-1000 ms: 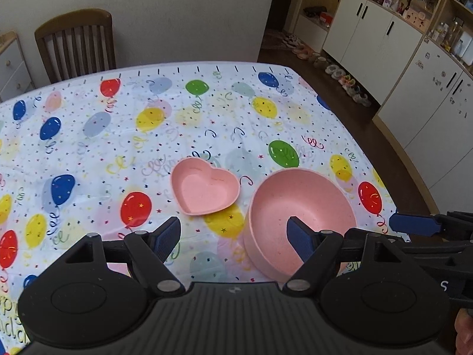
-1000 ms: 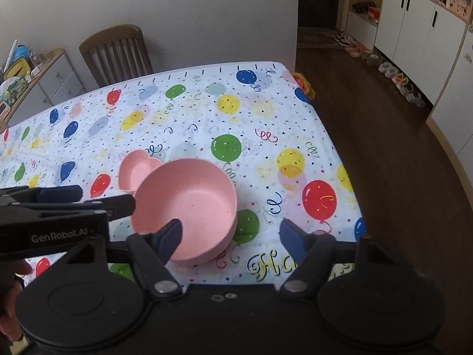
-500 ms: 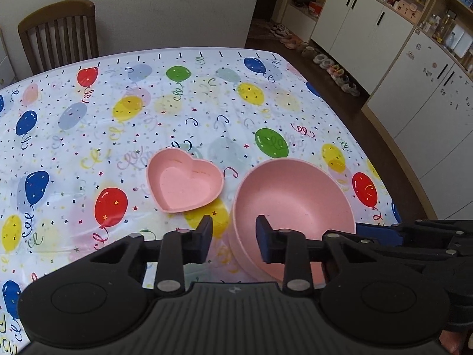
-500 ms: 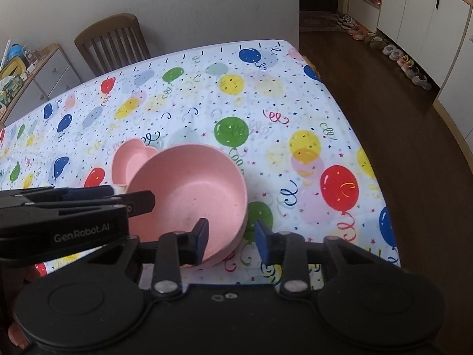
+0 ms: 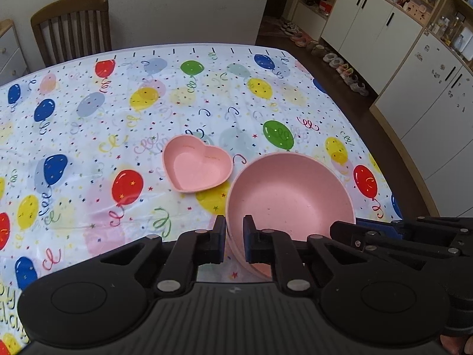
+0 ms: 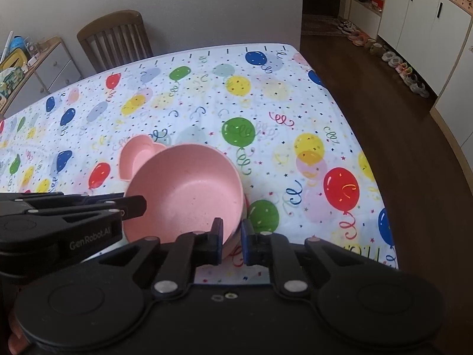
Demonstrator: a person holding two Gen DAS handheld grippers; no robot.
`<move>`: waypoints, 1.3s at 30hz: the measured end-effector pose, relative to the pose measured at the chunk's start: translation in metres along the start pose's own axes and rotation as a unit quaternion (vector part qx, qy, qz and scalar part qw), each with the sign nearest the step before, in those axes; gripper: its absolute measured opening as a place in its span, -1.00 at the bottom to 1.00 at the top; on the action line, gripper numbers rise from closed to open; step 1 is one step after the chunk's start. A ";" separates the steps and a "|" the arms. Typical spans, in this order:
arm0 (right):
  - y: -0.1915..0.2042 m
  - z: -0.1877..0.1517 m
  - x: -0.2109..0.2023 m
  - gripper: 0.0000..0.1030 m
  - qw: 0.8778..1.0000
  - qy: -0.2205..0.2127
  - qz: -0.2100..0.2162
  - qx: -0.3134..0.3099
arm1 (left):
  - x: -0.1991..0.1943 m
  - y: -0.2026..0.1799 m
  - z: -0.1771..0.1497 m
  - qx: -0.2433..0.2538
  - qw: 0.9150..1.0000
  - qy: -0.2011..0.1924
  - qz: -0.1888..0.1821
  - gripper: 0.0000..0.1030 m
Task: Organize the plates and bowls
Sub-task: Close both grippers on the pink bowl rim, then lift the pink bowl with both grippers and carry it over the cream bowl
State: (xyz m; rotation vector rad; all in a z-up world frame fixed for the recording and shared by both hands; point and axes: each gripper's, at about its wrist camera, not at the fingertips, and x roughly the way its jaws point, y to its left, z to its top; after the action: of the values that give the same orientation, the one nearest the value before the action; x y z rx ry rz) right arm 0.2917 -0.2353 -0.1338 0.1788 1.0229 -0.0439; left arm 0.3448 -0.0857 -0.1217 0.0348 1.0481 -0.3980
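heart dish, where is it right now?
The heart dish sits on the balloon tablecloth, left of and just beyond the round pink bowl; in the right wrist view that bowl half hides it.

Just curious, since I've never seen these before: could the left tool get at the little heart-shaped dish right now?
Probably not yet. The left tool is shut on the round pink bowl's rim. The heart-shaped dish lies uncovered just beyond, so only that grip stands in the way.

Both wrist views look steeply down, close over the desk [image 5: 88,136]; they share the round pink bowl [image 5: 291,198] [image 6: 189,189], probably lifted.
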 end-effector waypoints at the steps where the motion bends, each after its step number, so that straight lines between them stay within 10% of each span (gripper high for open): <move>1: 0.001 -0.001 -0.003 -0.79 1.000 0.000 0.002 -0.002 | -0.005 -0.001 -0.002 0.002 1.000 -0.002 0.002 -0.77; 39: 0.126 -0.092 -0.157 -0.78 0.979 -0.004 0.131 -0.158 | -0.233 0.059 -0.148 -0.119 0.985 -0.068 0.108 -0.77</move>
State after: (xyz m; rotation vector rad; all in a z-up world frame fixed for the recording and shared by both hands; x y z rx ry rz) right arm 0.1475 -0.1031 -0.0303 0.0226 0.9769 0.3564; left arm 0.1401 0.0717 -0.0083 -0.0897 0.9389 -0.0756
